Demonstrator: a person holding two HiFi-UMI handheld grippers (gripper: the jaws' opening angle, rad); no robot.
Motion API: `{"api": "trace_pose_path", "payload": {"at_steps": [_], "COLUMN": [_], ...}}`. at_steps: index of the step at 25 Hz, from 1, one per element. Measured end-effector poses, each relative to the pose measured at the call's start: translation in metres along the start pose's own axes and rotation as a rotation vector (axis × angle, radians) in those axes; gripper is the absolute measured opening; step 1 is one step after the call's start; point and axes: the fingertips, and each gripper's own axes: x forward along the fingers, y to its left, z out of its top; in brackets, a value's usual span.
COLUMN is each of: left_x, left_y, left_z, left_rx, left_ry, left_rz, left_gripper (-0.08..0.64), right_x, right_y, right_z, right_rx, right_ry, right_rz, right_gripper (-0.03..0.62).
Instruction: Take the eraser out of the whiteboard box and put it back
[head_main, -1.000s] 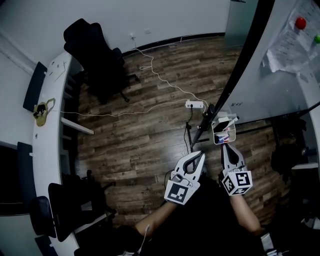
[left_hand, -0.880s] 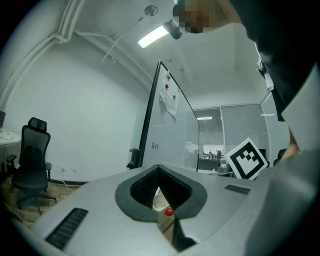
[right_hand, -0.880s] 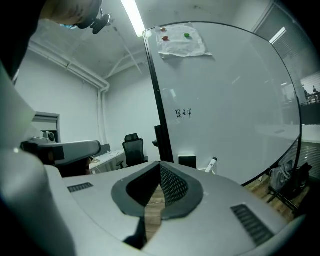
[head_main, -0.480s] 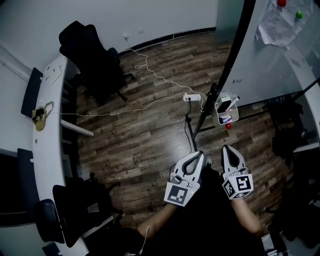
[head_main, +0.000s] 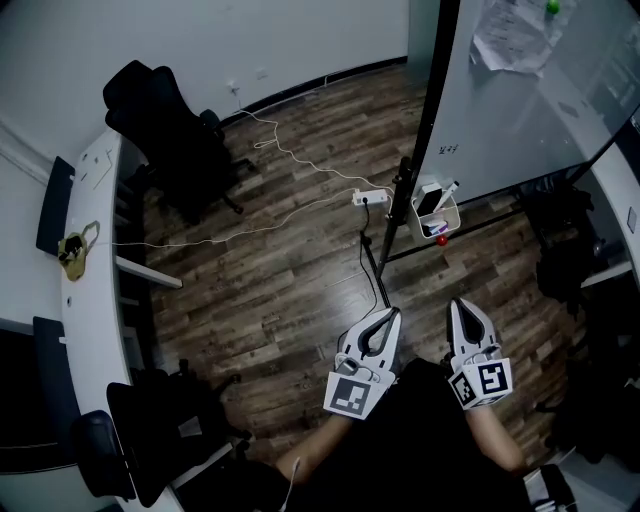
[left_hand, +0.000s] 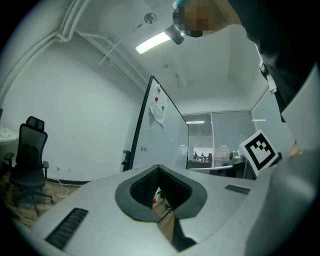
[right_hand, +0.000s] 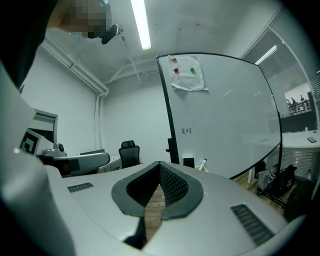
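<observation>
dark wood floor (head_main: 280, 290) underfoot; white whiteboard box (head_main: 449, 216) well apart at twelve o'clock of right gripper (head_main: 458, 304), slightly nearer than left gripper (head_main: 391, 313); both clenched, empty.

chair (head_main: 165, 120): black, near wall | power strip (head_main: 367, 198): white, on wood floor (head_main: 270, 300) | desk (head_main: 88, 290): white, curved, left

Dark brown wood-plank floor (head_main: 280, 280), black office chair (head_main: 160, 110), white whiteboard box (head_main: 452, 213)

Office rm, whiteboard (head_main: 520, 115), swivel chair (head_main: 160, 120), curved desk (head_main: 88, 250)
</observation>
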Motion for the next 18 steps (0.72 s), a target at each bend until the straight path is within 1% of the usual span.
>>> {"api": "trace_pose_path", "payload": {"at_steps": [2,5,8,13,18], "left_x": [0.000,0.001,0.006,0.010,0.017], "left_y": [-0.005,-0.013,-0.025,-0.043,-0.057], "left_z": [0.001,-0.005,-0.012,-0.017,-0.019], "left_rx": [0.003,0.007,0.030,0.032,0.047], "left_ry": [0.001,0.027,0.046,0.067,0.069], "left_rz": [-0.002,-0.001,-0.007,-0.015,-0.016], "left_gripper": [0.006,0.006,0.006,0.006,0.006], "right_x": [-0.007,-0.015,-0.022,-0.038,-0.046], "right_y": [-0.005,-0.013,-0.021,-0.026,-0.031], "right_z": [0.003,0.004,0.004,0.001,-0.002], "right_rx": [0.011,0.029,0.050,0.063,0.088], "right_ry": [-0.016,-0.033,-0.044,-0.043,-0.032], "right_rz": [-0.006,-0.007,0.005,0.025,0.059], "right_gripper": [0.015,0.015,0.015,0.015,0.015]}}
